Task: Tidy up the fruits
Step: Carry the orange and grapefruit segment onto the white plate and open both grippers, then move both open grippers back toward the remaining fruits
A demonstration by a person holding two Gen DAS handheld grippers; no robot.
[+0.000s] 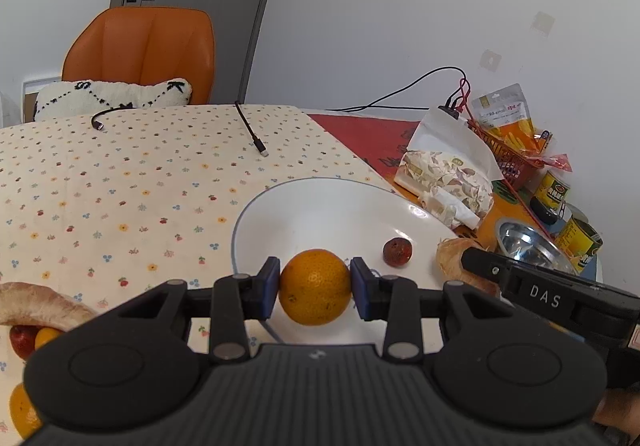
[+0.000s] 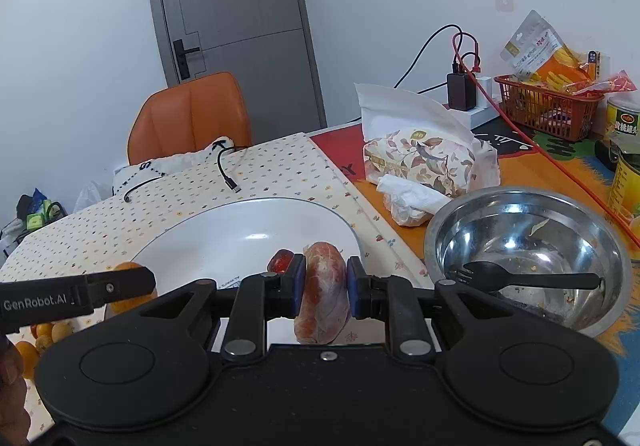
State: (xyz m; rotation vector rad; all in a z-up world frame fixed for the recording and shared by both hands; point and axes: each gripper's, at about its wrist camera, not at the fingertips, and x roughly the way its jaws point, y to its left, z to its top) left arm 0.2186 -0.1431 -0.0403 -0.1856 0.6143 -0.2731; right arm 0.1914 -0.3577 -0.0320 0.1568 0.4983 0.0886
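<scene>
While both grippers hang over the white plate [image 1: 320, 206], the run-down goes:
Left gripper [image 1: 315, 288]: clamped on the orange [image 1: 315, 286], pads at its widest sides.
Orange: round, firm, dimpled skin; likely rolls once released.
Right gripper [image 2: 323, 286]: pinching a pink peeled citrus segment [image 2: 322, 298] across its flat faces.
Segment: soft, membrane-veined; probably tears under a hard squeeze.
Dark red fruit [image 1: 397, 251]: on the plate, just ahead-right of the left gripper.

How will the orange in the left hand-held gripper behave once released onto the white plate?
The orange is round, so it will probably roll across the smooth, dished white plate, perhaps toward the small red fruit. Its rind looks firm between the left hand-held gripper pads, so bruising seems unlikely.
</scene>
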